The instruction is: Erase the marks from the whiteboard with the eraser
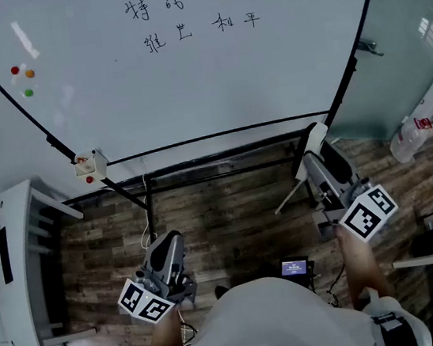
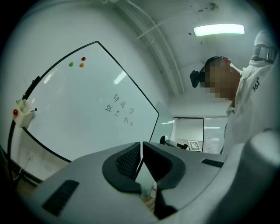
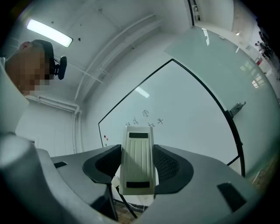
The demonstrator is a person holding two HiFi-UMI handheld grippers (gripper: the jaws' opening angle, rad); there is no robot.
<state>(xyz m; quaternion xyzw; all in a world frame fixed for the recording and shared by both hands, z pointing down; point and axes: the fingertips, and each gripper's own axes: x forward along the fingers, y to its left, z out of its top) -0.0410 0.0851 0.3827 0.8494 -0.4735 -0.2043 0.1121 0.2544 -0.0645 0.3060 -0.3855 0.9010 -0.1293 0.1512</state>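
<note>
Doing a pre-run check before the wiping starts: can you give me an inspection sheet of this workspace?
Surface: black-framed whiteboard, upright on a stand, mostly blank.
Job's things: two rows of black handwritten marks near the top, not yet erased; white ribbed eraser, held away from the board.
Clutter: red, orange and green magnets at the board's left; small white box at its lower left corner.
Grippers: right gripper shut on the eraser; left gripper shut, nothing between its jaws.
Cables: thin white cable hanging by the stand.
Surroundings: wood-plank floor; white shelf unit; small dark device with a lit screen on the floor.
</note>
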